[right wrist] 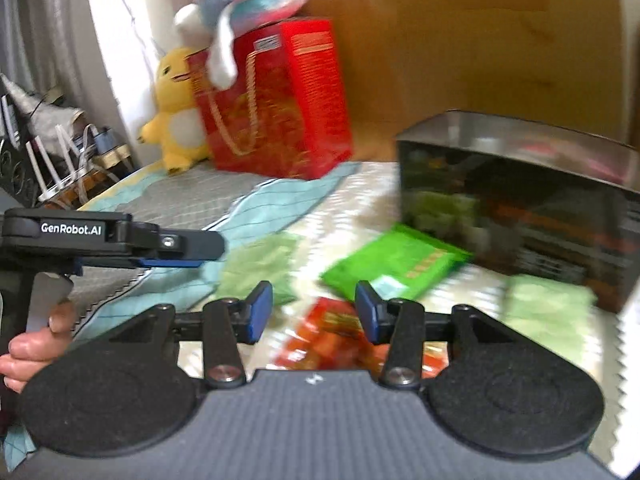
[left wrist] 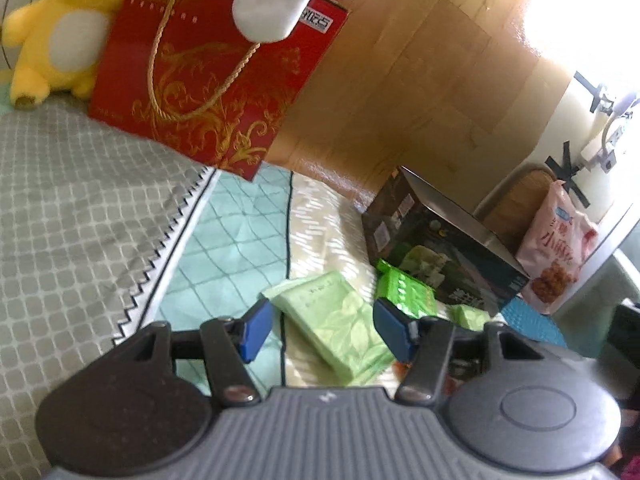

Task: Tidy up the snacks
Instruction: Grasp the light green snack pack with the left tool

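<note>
Green snack packets (left wrist: 340,328) lie loose on the bed ahead of our left gripper (left wrist: 318,330), jaws apart, empty. Red packet (right wrist: 332,336) sits below our right gripper (right wrist: 314,312), also apart; dark box (right wrist: 520,208) beyond likely receives them.

We count three pale green packets (left wrist: 340,328), one bright green packet (right wrist: 396,266), one red packet (right wrist: 332,336), one pink bag (left wrist: 556,252), one dark box (right wrist: 516,208), one red gift bag (left wrist: 200,72), and two plush toys (left wrist: 52,36).
</note>
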Tool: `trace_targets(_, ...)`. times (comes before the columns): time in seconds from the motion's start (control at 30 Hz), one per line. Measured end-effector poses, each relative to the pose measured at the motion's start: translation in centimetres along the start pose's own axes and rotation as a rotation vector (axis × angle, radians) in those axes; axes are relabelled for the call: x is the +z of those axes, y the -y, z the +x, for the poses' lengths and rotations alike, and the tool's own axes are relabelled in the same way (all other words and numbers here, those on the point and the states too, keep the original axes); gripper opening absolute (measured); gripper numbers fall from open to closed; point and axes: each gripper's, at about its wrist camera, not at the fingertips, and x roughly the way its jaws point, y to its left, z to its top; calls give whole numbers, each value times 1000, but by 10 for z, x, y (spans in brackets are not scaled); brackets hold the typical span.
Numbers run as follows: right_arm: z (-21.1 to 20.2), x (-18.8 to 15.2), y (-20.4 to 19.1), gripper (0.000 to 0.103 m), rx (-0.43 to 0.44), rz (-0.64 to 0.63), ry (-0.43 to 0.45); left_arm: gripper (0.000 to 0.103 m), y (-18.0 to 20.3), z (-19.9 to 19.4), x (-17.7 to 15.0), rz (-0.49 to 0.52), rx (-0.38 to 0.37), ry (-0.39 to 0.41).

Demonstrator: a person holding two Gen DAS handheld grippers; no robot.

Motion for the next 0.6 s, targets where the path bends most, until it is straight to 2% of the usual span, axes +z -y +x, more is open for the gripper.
trace_targets(0.13, 17, 3, -6, 47, 63, 0, -45, 53, 0, 8, -2, -7, -26, -38)
trace_targets(0.17, 18, 3, -9, 44, 84, 3, -56, 49, 0, 11, -4, -15, -39, -50)
trace_targets(0.23, 14, 0, -15, 42, 68, -12, -54, 46, 2, 14, -7, -13, -52, -58)
trace_targets(0.3, 5, -3, -19, 32, 61, -8, -51, 42, 7, 12, -10, 16, -51, -57)
trace_targets(0.37, -7, -7, -21, 29, 84, 9, -53, 42, 12, 8, -12, 37, -56, -58)
trace_targets(0.47, -26, -22, -31, 28, 94, -23, -57, 42, 21, -2, -19, 68, -93, -69)
trace_targets(0.6, -50, -46, -36, 28, 149, -2, -81, 42, 43, -21, -40, 188, -105, -87)
